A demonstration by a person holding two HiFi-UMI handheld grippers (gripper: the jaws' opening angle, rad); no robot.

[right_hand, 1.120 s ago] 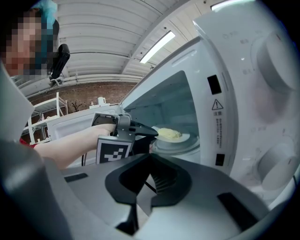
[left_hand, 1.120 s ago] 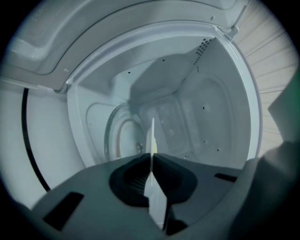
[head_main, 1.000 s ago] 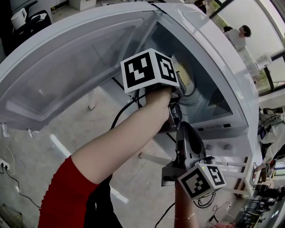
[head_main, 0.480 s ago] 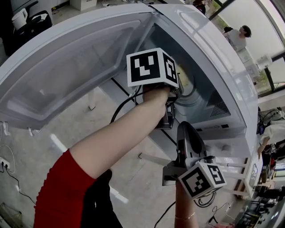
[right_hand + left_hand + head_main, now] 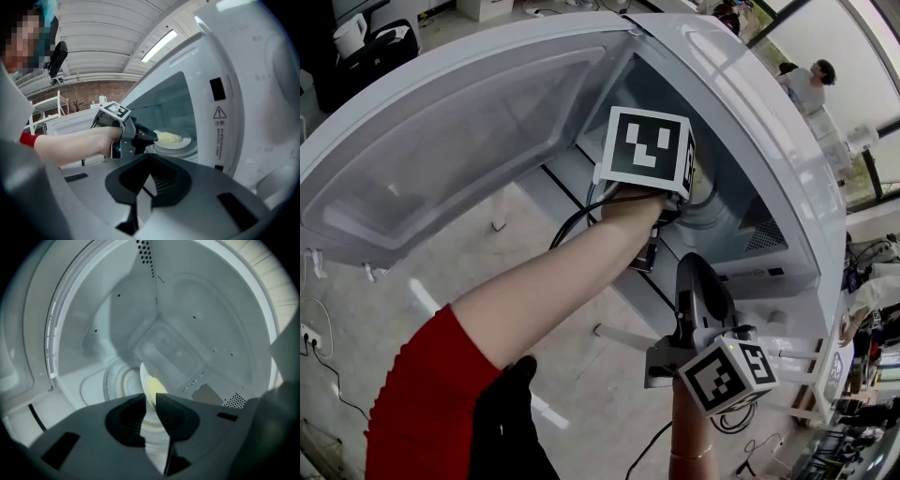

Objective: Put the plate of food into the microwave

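Observation:
The white microwave (image 5: 769, 141) stands with its door (image 5: 441, 141) swung wide to the left. My left gripper (image 5: 150, 398) reaches into the cavity, and in the head view only its marker cube (image 5: 647, 150) shows. Its jaws are opening, with the rim of the white plate (image 5: 151, 386) between them, not pressed. From the right gripper view the plate (image 5: 183, 140) lies flat on the turntable with yellow food (image 5: 169, 137) on it, the left gripper (image 5: 152, 136) at its near rim. My right gripper (image 5: 151, 176) hangs outside, below the opening, shut and empty.
The glass turntable (image 5: 117, 380) fills the cavity floor, with vent holes (image 5: 234, 401) in the wall. The microwave's front panel (image 5: 220, 108) rises right of the opening. Cables (image 5: 319, 347) lie on the floor at the left. A person (image 5: 806, 80) stands far behind.
The left gripper's cube has shifted right and up, deeper over the cavity, and now hides the food. The right gripper has hardly moved.

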